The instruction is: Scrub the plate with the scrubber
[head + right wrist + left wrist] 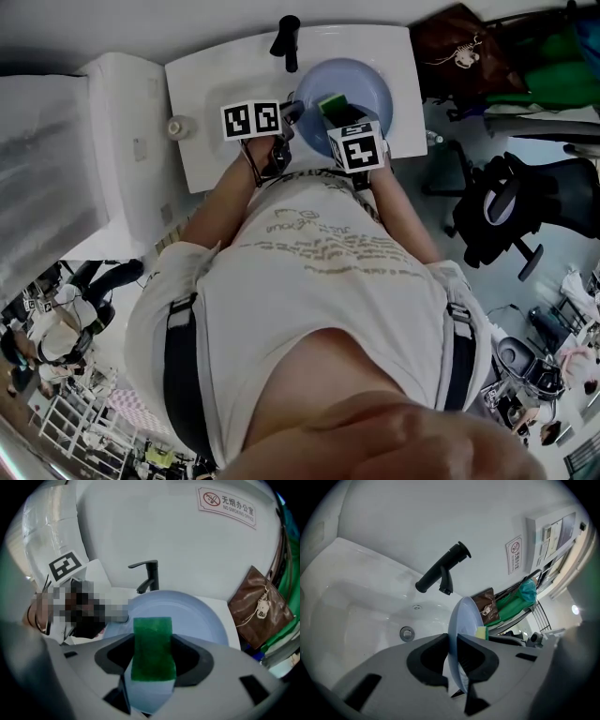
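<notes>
Plate (197,613), pale blue: held by its rim over the white sink basin (356,602), pinched between the narrowly set fingers of the left gripper (452,641). Its broad face is turned toward the right gripper (152,641), whose fingers are clamped on the green-and-yellow scrubber (152,651). The scrubber's long axis runs out along those fingers, pointed at the plate's face and close to it; contact cannot be confirmed. A black faucet (440,571) stands behind.

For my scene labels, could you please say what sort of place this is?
Probably an office washing-up corner: a white sink basin with a black tap, a no-smoking-office wall sign, black swivel chairs nearby.
</notes>
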A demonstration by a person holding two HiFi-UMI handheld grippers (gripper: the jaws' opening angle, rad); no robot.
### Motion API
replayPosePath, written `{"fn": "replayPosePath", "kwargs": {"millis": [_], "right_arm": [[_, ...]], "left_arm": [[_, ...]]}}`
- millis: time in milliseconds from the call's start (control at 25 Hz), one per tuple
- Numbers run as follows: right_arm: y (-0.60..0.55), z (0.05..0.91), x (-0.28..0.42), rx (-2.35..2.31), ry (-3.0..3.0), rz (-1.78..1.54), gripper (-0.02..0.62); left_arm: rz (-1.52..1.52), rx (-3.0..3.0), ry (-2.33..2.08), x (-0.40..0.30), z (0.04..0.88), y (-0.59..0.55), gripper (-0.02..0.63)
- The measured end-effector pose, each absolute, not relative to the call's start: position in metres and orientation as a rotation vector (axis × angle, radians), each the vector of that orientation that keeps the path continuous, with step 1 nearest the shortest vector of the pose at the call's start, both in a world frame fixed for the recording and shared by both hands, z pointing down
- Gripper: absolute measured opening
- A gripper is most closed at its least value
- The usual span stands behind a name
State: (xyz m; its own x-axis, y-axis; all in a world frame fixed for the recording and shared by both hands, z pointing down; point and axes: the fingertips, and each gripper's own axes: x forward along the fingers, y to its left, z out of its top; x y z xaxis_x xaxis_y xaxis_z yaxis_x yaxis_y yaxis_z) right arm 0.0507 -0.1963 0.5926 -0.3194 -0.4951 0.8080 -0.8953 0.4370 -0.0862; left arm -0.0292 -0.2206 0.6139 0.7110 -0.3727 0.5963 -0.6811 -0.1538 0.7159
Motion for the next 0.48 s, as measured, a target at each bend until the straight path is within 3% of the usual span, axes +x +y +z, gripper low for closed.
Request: {"fn": "replayPosePath", "kwargs": {"millis": [480], "right_arm": [[-0.198, 0.588, 0.059, 1.209, -1.983, 0.737, 0.243]], "left_arm": [[0.343, 1.572, -0.873, -0.059, 0.664, -0.21, 0.054]]}}
